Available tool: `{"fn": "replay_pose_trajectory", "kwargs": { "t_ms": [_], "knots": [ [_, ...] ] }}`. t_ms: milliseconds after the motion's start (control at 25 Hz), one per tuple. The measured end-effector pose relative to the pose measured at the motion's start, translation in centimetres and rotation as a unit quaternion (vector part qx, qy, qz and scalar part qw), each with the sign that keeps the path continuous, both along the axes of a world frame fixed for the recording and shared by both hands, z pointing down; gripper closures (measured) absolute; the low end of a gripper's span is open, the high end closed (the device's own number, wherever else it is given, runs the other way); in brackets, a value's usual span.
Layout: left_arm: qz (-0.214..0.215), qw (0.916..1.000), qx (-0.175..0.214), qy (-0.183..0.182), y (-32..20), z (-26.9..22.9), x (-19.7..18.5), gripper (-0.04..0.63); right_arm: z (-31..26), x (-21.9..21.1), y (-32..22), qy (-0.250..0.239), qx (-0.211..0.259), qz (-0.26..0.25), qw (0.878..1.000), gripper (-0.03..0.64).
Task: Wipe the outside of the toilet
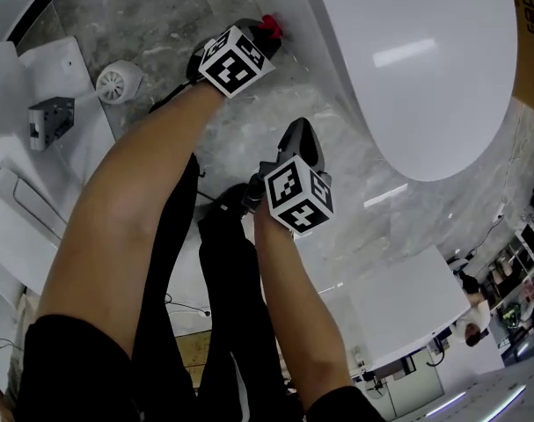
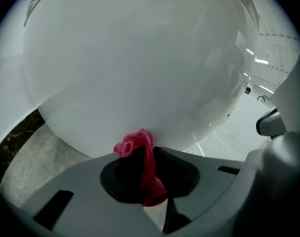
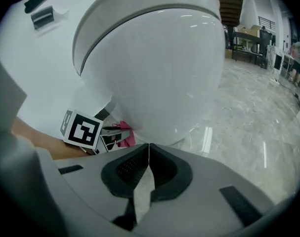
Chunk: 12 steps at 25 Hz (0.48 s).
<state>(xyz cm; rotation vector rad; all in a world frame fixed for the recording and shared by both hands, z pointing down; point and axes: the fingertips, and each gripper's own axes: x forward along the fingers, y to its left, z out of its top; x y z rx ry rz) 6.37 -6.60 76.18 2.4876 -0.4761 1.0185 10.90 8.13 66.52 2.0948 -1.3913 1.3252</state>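
The white toilet (image 1: 425, 60) fills the upper right of the head view, and its smooth bowl (image 2: 140, 58) takes up most of the left gripper view. My left gripper (image 1: 259, 32) is shut on a red cloth (image 2: 140, 149), whose bunched top touches the lower curve of the bowl. The red cloth (image 1: 268, 29) shows at the toilet's base. My right gripper (image 1: 300, 137) hangs over the floor a little short of the toilet, shut with nothing in it (image 3: 149, 147). From there the toilet (image 3: 159, 68) rises ahead, with the left gripper's marker cube (image 3: 83, 130) and the cloth (image 3: 125, 135) at its lower left.
Grey marble floor (image 1: 161, 7) surrounds the toilet. A white round fitting (image 1: 119, 82) and a small grey box (image 1: 51, 121) lie at the left. The person's dark-clad legs (image 1: 223, 271) stand below the grippers. Shelving (image 3: 253, 43) and people (image 1: 469, 315) are far off.
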Motion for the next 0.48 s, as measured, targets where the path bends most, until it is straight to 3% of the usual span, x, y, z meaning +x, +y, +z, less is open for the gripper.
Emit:
{"fn": "replay_pose_trajectory", "kwargs": {
  "t_ms": [200, 360, 480],
  "knots": [
    [0.022, 0.9997, -0.008, 0.007, 4.8, 0.7, 3.1, 0.522, 0.5, 2.1, 3.3, 0.01, -0.006, -0.001, 1.0, 0.583],
    [0.011, 0.9997, -0.017, 0.015, 6.1, 1.1, 3.9, 0.522, 1.2, 2.8, 4.9, 0.014, -0.012, -0.006, 1.0, 0.583],
    [0.066, 0.9961, -0.036, 0.046, 8.7, 0.1, 6.0, 0.522, 2.0, 3.4, 5.3, 0.024, -0.025, -0.008, 0.999, 0.583]
  ]
}}
